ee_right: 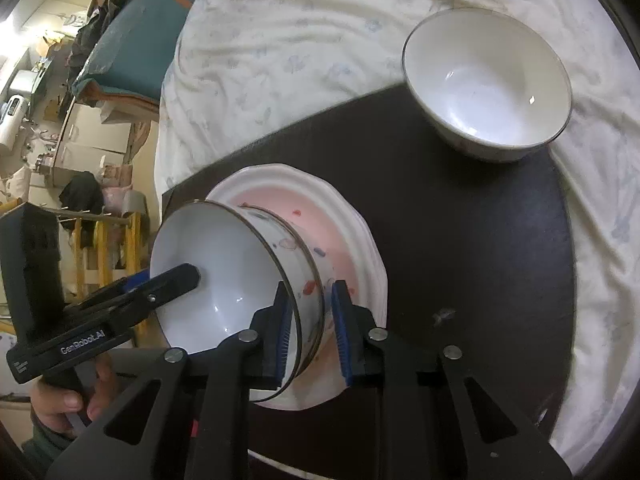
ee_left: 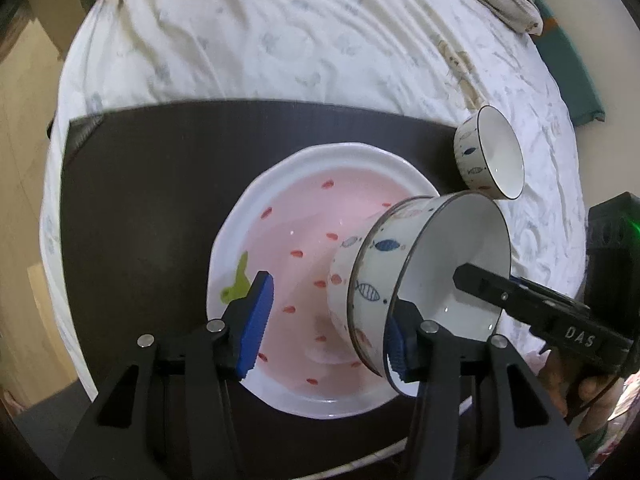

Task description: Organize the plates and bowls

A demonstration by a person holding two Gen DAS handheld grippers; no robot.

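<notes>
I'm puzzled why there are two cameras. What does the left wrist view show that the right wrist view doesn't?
Only the left wrist view: a green mark on the pink plate, and clear fish drawings on the stacked bowls.
Only the right wrist view: a cluttered room off to the side, and a small scrap on the dark mat.
Both: the pink plate, the stacked bowls standing on it, the spare bowl, the dark mat and the white sheet.

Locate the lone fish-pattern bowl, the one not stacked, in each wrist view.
Left wrist: lone bowl, upper right, at the dark mat's far right corner, beyond the stacked bowls.
Right wrist: lone bowl, upper right, on the mat's far edge.
Shared landmark: pink plate under the stacked bowls.
</notes>
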